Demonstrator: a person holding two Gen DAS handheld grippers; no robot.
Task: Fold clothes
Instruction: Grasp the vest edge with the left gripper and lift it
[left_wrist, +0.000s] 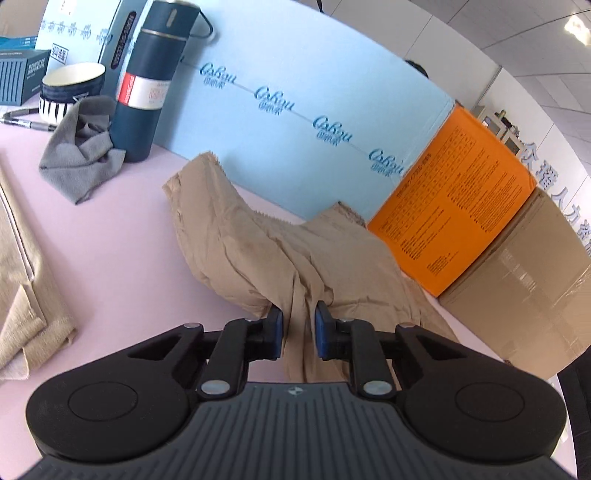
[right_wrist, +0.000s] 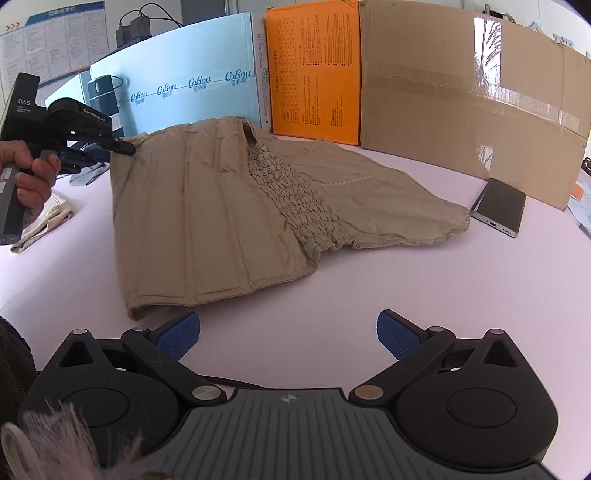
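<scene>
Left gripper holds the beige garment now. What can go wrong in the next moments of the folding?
1. The left gripper pinches only a narrow bunch of the beige garment; the fabric may slip out.
2. The phone lies just off the garment's far hem and might be dragged.
3. The right gripper is open, so nothing pins the near edge.

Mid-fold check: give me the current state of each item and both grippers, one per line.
left gripper: shut on the tan garment's edge.
right gripper: open, holding nothing, over bare table.
tan garment: partly folded, one corner lifted.
grey cloth: crumpled, beside the bottle.
navy bottle: upright, capped.
phone: flat, screen dark.
mug: upright.
</scene>
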